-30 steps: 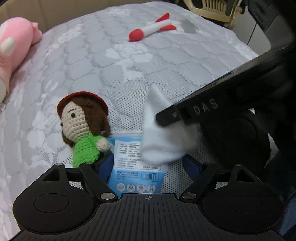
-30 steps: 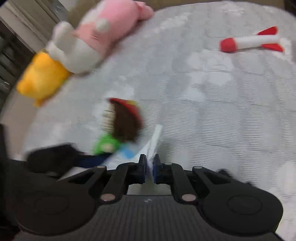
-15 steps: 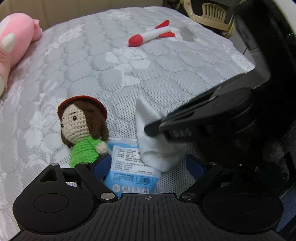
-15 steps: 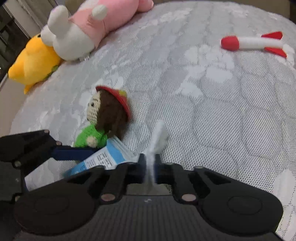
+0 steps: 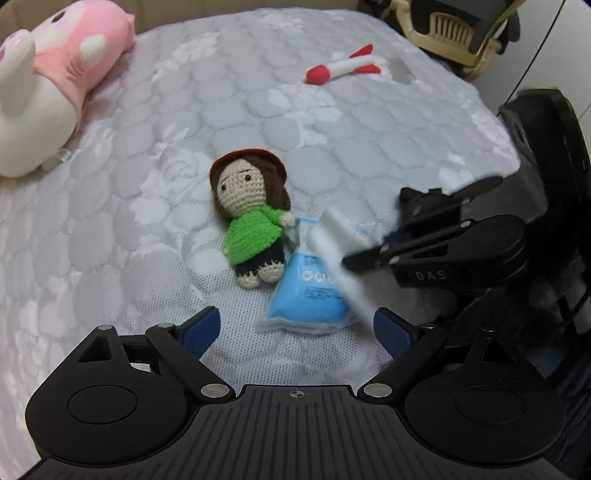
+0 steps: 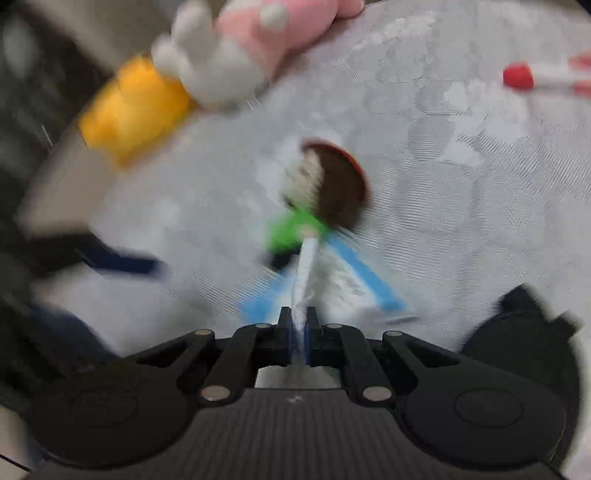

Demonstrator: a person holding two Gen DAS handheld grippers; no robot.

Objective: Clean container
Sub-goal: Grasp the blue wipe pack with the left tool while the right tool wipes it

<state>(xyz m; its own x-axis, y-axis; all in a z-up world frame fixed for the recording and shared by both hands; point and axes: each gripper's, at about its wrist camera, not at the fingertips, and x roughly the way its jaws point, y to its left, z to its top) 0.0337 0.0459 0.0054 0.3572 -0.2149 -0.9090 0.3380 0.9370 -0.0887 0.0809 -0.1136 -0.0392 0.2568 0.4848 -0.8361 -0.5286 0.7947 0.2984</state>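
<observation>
A blue wipe pack (image 5: 310,295) lies flat on the grey quilted bed, next to a crocheted doll (image 5: 251,218) in a green top. My left gripper (image 5: 295,325) hangs above the pack's near end. Its jaws are opening, with nothing pressed between the blue pads. My right gripper (image 5: 354,258) comes in from the right, shut on a white wipe (image 5: 332,240) that stretches up from the pack. The right wrist view is blurred; there the right gripper (image 6: 299,325) pinches the wipe (image 6: 304,273), with the pack (image 6: 369,273) and the doll (image 6: 325,192) beyond it.
A pink and white plush (image 5: 48,92) lies at the bed's far left, with a yellow plush (image 6: 133,107) beside it. A red and white rocket toy (image 5: 343,68) rests at the back right. A beige plastic chair (image 5: 454,33) stands past the bed's edge.
My left gripper has lifted and drawn back off the wipe pack with its jaws wider, so the whole pack now shows. The right gripper has pulled the white wipe out towards the right.
</observation>
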